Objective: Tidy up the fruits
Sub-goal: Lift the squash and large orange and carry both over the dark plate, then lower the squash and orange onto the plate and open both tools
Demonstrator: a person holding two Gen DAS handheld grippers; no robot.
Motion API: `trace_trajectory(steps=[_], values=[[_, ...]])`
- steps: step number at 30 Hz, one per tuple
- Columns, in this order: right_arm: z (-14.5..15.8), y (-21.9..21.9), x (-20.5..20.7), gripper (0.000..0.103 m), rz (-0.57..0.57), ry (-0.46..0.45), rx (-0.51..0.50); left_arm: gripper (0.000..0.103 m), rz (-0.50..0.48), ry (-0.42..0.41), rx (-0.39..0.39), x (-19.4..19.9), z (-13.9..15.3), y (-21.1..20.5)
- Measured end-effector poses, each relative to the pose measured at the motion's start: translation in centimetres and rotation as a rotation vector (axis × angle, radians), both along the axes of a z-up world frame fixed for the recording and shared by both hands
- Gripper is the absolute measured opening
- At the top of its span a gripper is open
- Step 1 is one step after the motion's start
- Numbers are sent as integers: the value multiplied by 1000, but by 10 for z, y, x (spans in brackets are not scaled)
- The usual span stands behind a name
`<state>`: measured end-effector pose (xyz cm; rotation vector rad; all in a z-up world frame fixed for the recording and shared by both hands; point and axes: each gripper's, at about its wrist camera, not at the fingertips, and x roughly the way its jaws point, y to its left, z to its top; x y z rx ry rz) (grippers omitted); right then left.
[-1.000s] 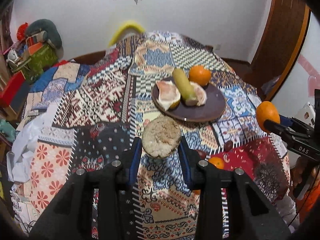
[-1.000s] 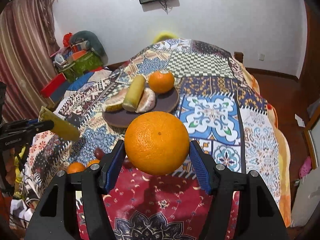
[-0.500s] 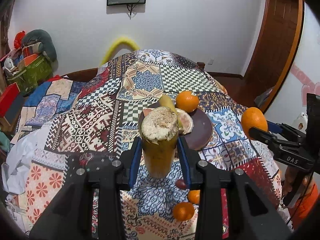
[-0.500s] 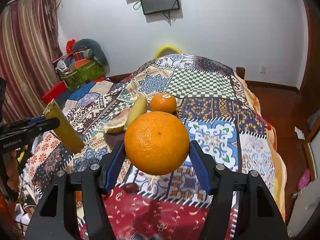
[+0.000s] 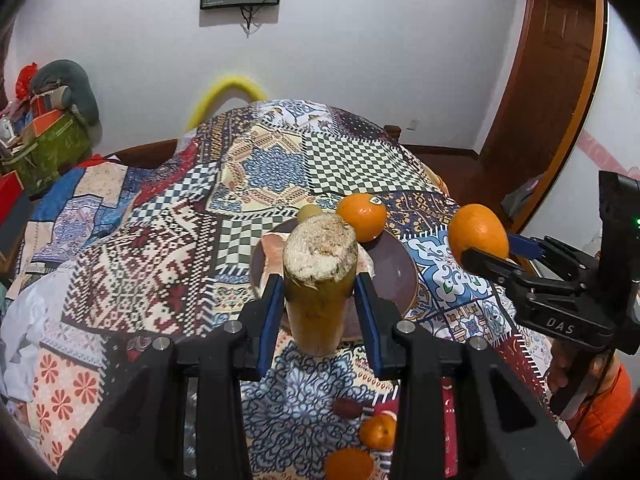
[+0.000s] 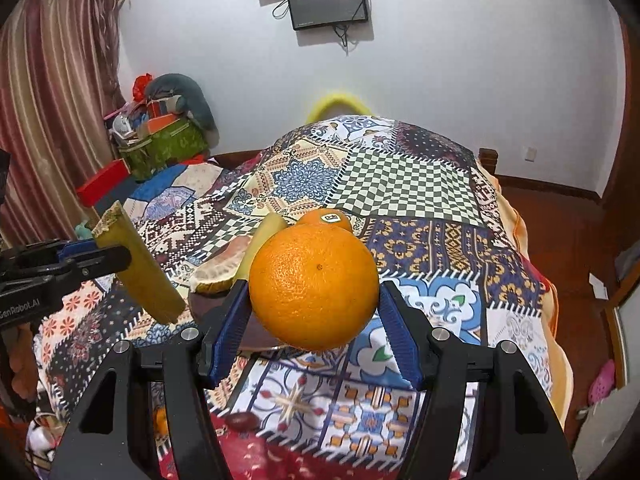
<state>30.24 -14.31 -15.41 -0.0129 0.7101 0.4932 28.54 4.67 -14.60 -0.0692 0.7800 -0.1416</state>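
My left gripper [image 5: 318,282] is shut on a yellow-green cane piece [image 5: 316,320] with a fibrous cut end, held above the patchwork cloth just in front of the dark brown plate [image 5: 394,276]. My right gripper [image 6: 314,294] is shut on a large orange [image 6: 314,286], also in the air by the plate [image 6: 198,306]. On the plate lie a stickered orange [image 5: 362,216], pomelo pieces [image 5: 274,250] and another cane piece [image 5: 310,211]. Each view shows the other gripper: the right gripper [image 5: 500,254] with its orange [image 5: 476,228], the left gripper [image 6: 90,254] with its cane piece [image 6: 136,268].
Two small tangerines [image 5: 378,432] [image 5: 348,464] and a dark red fruit [image 5: 348,408] lie on the cloth near the front edge. Boxes and bags [image 6: 160,148] are piled at the far left. A screen [image 6: 328,0] hangs on the wall; a wooden door [image 5: 540,92] stands at the right.
Both grippers have carried their fruit forward over the table toward the plate. The plate now sits directly behind the cane piece and under the orange. Neither grip has changed.
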Motion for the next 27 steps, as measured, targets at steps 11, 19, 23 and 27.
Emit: trace_trajectory(steps=[11,19,23,27], values=[[-21,17,32,61,32,34,-50,36,-17,53,-30,35,-23,-5],[-38,26,51,61,59,69,-93,36,-5,75,-71,54,-35,0],[-43,30,57,61,67,79,-103,36,5,74,-76,62,-38,1],[-48,34,61,61,77,92,-109,36,19,72,-83,69,-42,2]])
